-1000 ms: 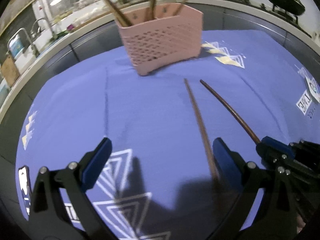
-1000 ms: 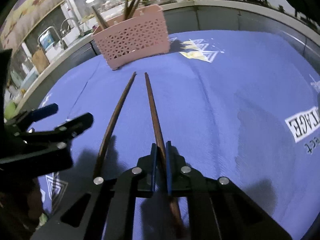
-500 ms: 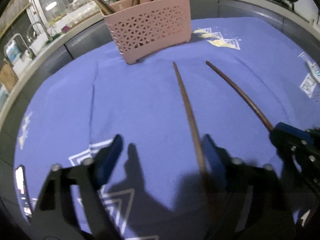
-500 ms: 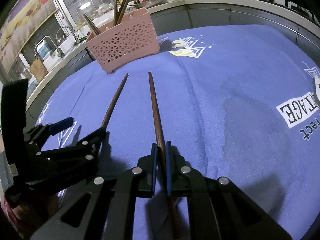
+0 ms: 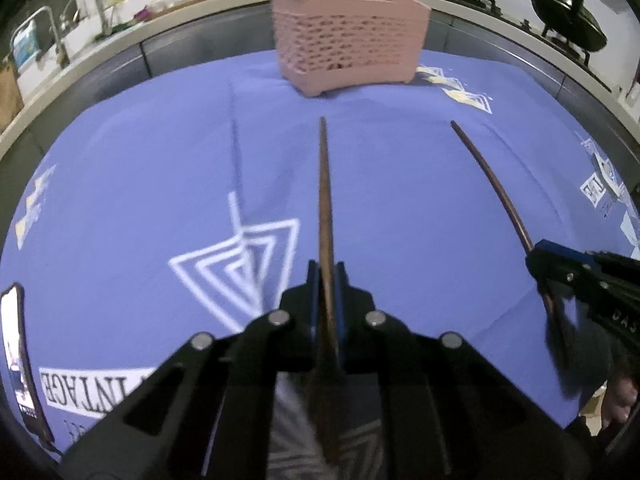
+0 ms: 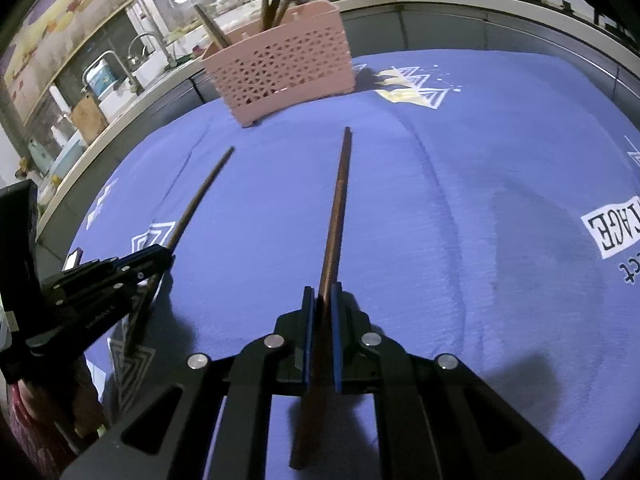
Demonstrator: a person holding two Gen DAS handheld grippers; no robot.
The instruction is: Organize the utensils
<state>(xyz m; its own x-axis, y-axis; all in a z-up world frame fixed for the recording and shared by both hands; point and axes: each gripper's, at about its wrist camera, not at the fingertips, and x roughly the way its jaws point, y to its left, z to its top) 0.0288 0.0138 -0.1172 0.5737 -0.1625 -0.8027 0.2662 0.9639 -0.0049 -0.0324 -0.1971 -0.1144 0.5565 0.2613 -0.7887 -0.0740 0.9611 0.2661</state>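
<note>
My left gripper [image 5: 326, 276] is shut on a dark brown chopstick [image 5: 325, 192] that points forward at the pink lattice basket [image 5: 348, 32]. My right gripper [image 6: 322, 296] is shut on a second brown chopstick [image 6: 338, 204], also pointing toward the basket [image 6: 280, 64]. Both chopsticks are held above the blue cloth [image 5: 140, 168]. The basket holds several upright chopsticks. In the left wrist view the right gripper [image 5: 538, 252] and its chopstick [image 5: 492, 176] show at the right. In the right wrist view the left gripper [image 6: 166, 258] and its chopstick [image 6: 200, 196] show at the left.
The blue printed cloth [image 6: 500, 184] covers the table. A phone [image 5: 18, 360] lies at the cloth's near left edge. Behind the basket runs a counter with a sink tap [image 6: 140, 46]. Black woks [image 5: 568, 20] stand at the back right.
My left gripper has shut on the left chopstick and lifted it. My right gripper still holds its chopstick, and the two chopsticks now stand farther apart.
</note>
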